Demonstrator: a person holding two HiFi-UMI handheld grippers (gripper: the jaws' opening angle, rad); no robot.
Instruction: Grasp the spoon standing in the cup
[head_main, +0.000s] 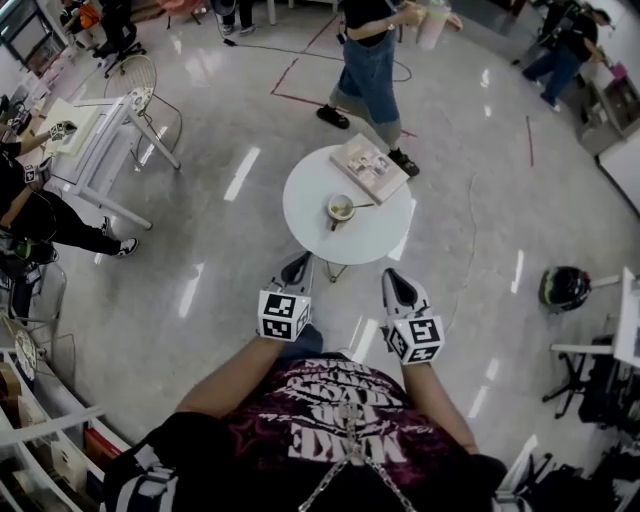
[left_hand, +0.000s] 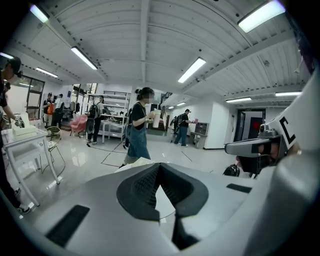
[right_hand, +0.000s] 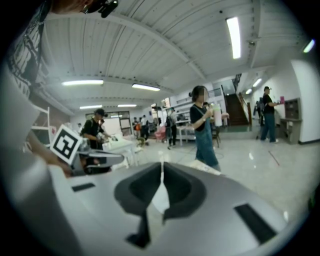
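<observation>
Work is barely starting: I am holding my left tongs (head_main: 297, 266) and right tongs (head_main: 395, 280) closed on nothing, short of the table (head_main: 310, 190), with the spoon (head_main: 360, 206) leaning in the cup (head_main: 340, 209), untouched.

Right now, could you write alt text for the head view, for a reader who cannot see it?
A round white table holds a cup with a spoon in it, beside a book. The left gripper and right gripper are shut, short of it.
</observation>
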